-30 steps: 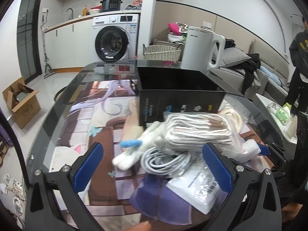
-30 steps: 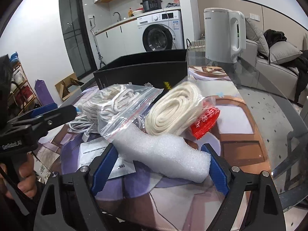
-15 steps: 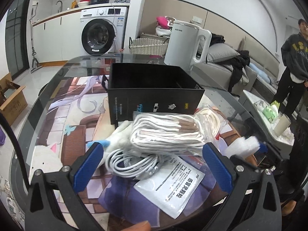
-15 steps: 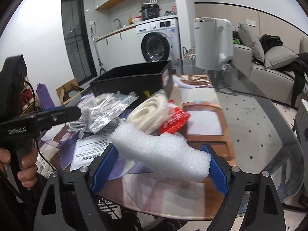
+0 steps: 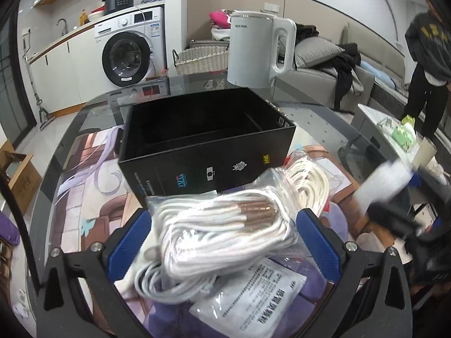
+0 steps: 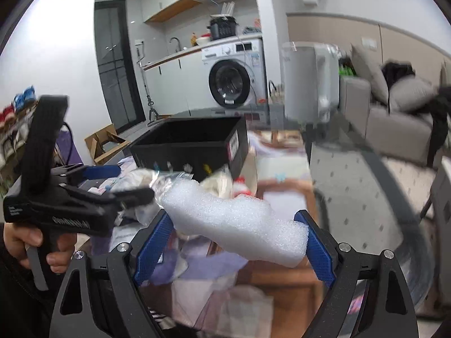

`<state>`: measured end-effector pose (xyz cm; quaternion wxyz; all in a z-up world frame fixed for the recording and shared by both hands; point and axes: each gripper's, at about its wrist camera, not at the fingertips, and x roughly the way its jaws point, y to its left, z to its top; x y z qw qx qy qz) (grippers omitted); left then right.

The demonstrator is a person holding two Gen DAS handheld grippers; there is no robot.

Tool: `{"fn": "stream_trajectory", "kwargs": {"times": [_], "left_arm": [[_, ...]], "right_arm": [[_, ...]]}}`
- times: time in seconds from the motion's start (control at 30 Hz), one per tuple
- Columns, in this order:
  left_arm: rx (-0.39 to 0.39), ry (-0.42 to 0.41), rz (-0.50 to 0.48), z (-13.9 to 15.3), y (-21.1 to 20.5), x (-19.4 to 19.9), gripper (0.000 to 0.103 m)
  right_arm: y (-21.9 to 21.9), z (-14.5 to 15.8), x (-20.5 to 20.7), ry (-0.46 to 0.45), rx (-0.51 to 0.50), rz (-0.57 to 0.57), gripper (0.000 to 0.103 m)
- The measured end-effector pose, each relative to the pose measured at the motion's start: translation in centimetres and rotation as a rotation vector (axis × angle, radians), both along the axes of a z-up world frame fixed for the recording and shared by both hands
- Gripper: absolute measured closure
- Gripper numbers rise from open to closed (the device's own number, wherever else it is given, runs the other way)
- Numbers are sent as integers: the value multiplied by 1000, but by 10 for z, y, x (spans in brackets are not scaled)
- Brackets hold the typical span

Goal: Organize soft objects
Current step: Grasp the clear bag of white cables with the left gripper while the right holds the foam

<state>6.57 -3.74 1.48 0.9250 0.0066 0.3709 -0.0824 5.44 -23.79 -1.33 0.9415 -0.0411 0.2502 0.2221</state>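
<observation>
White foam block (image 6: 236, 222), black box (image 5: 208, 149), blue-padded jaws, white kettle (image 5: 256, 48).

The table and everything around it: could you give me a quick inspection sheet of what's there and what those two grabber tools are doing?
Surface: glass table over a printed picture.
Job's things: white foam block; bagged white rope; second rope coil; open black box, inside looks empty.
Clutter: printed pouch; white kettle.
Grippers: right gripper shut on the foam, lifted; left gripper straddling the rope bag, grip unclear.
Cables: white cable under the bag.
Surroundings: washing machine, sofa, bystander.
</observation>
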Motion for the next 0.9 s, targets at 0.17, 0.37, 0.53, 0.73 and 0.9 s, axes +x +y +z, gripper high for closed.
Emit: {"fn": "stream_trajectory", "kwargs": {"times": [0.17,0.37,0.53,0.73,0.9], "left_arm": [[-23,28,4,-10,6,3,0],[-49,10,-10,-9,5,-2,4],[-43,5,-15,-8,2,-3,13],[-32,-16,-32,-6,0,-6,20],[-39,-35,-47,-3,3,-13,34]], "right_arm": [[4,2,10,6,27,15,14],[10,-6,13,36,20,35,14],[11,-7,14,40,21,38,14],[11,-7,15,37,14,42,14],[11,-7,13,30,16,47,14]]}}
